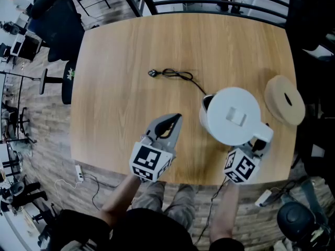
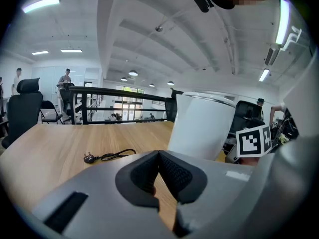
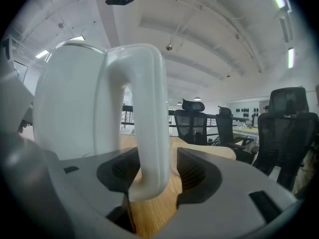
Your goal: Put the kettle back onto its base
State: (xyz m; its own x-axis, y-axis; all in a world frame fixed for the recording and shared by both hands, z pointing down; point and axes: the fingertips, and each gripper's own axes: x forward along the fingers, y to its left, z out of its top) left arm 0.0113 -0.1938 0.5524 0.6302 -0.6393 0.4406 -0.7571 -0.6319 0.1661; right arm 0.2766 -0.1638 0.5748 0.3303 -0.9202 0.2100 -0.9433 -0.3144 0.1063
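The white kettle stands upright on the wooden table, near the front right. Its black cord runs from the kettle's far left side to a plug; the base itself is hidden under the kettle. My right gripper is at the handle. In the right gripper view the handle stands between the open jaws, with a gap on its right side. My left gripper rests left of the kettle, shut and empty, and sees the kettle ahead on its right.
A round wooden disc lies at the table's right edge, beyond the kettle. A dark railing runs behind the table's far edge. Office chairs stand off the far left corner. The table's front edge is just below both grippers.
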